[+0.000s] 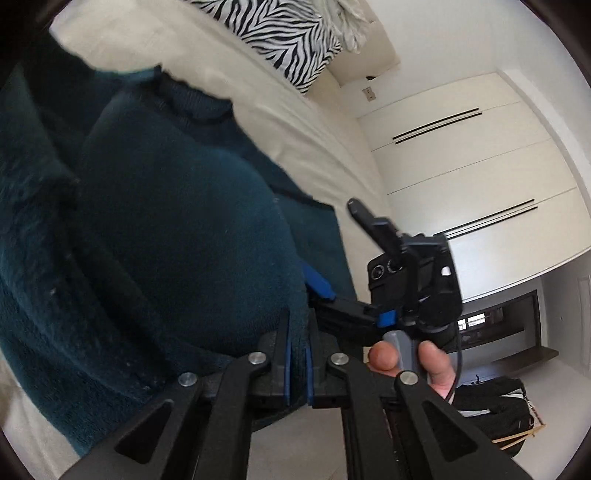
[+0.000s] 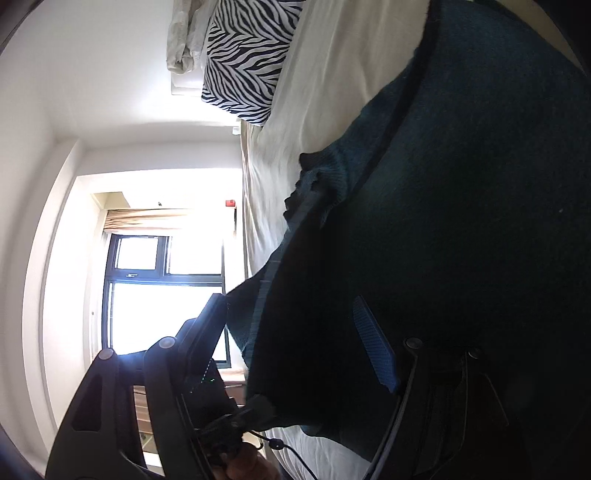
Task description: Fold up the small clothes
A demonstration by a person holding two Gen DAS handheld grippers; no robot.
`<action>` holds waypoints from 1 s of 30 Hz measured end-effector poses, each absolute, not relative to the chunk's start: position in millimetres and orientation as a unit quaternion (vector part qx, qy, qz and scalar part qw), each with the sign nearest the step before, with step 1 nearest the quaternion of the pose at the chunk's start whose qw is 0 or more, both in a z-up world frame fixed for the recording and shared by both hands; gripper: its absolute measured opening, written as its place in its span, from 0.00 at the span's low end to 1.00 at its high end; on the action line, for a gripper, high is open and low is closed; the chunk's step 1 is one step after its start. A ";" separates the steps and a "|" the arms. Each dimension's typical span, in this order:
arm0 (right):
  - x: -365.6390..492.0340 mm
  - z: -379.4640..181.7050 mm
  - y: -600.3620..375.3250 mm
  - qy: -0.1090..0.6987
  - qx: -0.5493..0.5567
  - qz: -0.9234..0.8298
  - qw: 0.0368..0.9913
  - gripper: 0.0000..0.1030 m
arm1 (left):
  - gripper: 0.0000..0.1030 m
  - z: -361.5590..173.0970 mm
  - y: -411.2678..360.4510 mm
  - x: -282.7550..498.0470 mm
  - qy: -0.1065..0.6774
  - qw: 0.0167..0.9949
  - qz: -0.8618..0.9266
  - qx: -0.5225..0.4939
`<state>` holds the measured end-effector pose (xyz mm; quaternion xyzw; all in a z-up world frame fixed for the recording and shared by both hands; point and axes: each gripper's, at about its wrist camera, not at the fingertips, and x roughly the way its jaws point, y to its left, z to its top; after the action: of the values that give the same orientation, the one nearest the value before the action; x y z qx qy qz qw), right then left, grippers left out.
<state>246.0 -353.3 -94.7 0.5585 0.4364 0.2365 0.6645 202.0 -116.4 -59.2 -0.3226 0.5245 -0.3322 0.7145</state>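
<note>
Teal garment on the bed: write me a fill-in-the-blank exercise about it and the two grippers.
1. The left gripper is shut on the ____ garment.
2. The garment lies on a cream ____.
3. The pillow at the head of the bed has a ____ print.
4. The right gripper's jaws stand ____.

Missing words: teal; bed; zebra; open

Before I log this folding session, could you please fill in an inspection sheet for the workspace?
Surface: cream bed sheet, partly covered.
Job's things: dark teal fleece garment, bunched and lifted.
Clutter: zebra-print pillow; pale crumpled cloth beside it.
Grippers: left gripper shut on the garment's edge; right gripper open, fabric draped between its fingers.
Cables: black lead by the right hand.
Surroundings: white wardrobe doors; bright window.
</note>
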 end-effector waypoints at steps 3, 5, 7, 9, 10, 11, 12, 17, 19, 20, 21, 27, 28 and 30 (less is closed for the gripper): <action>242.3 -94.9 -355.4 0.436 0.547 0.247 0.670 0.67 | 0.06 -56.4 -99.1 190.6 0.497 0.737 -0.330 -0.317; 240.5 -92.8 -350.8 0.441 0.533 0.245 0.679 0.67 | 0.06 -41.2 -75.0 181.0 0.467 0.761 -0.322 -0.314; 240.0 -91.7 -344.1 0.445 0.525 0.239 0.686 0.67 | 0.06 -29.7 -49.9 172.0 0.450 0.790 -0.294 -0.294; 241.4 -88.9 -336.5 0.449 0.518 0.232 0.690 0.67 | 0.06 -27.2 -19.3 166.6 0.443 0.796 -0.271 -0.311; 241.3 -87.1 -332.7 0.452 0.514 0.229 0.692 0.67 | 0.06 -28.9 -4.0 161.8 0.440 0.793 -0.266 -0.327; 240.3 -85.8 -330.2 0.455 0.510 0.226 0.694 0.67 | 0.06 -32.8 13.2 154.7 0.438 0.792 -0.256 -0.339; 239.1 -84.1 -326.9 0.459 0.504 0.224 0.697 0.67 | 0.06 -36.0 31.3 147.9 0.436 0.795 -0.239 -0.347; 243.6 -75.9 -295.5 0.485 0.466 0.210 0.710 0.67 | 0.12 -74.1 124.5 100.3 0.421 0.797 -0.117 -0.417; 250.2 -71.5 -272.4 0.505 0.434 0.204 0.718 0.68 | 0.15 -84.2 140.3 92.6 0.428 0.791 -0.101 -0.425; 254.2 -69.0 -262.7 0.507 0.427 0.205 0.720 0.69 | 0.20 -82.9 139.4 94.5 0.429 0.792 -0.113 -0.419; 256.8 -66.9 -252.3 0.507 0.427 0.210 0.719 0.69 | 0.36 -74.1 134.7 99.5 0.428 0.797 -0.129 -0.405; 256.2 -56.3 -218.7 0.501 0.396 0.197 0.743 0.69 | 0.93 -14.3 65.9 157.0 0.414 0.837 -0.221 -0.282; 257.9 -53.4 -215.2 0.503 0.389 0.196 0.746 0.69 | 0.89 -17.8 58.0 171.4 0.438 0.838 -0.197 -0.259; 258.3 -46.3 -209.1 0.503 0.364 0.189 0.761 0.69 | 0.73 -30.8 68.5 188.7 0.490 0.816 -0.133 -0.278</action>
<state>258.3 -209.1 -46.3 0.3640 0.5031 0.1889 0.7607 188.7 68.5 -30.8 -0.2778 0.4897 -0.1334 0.8156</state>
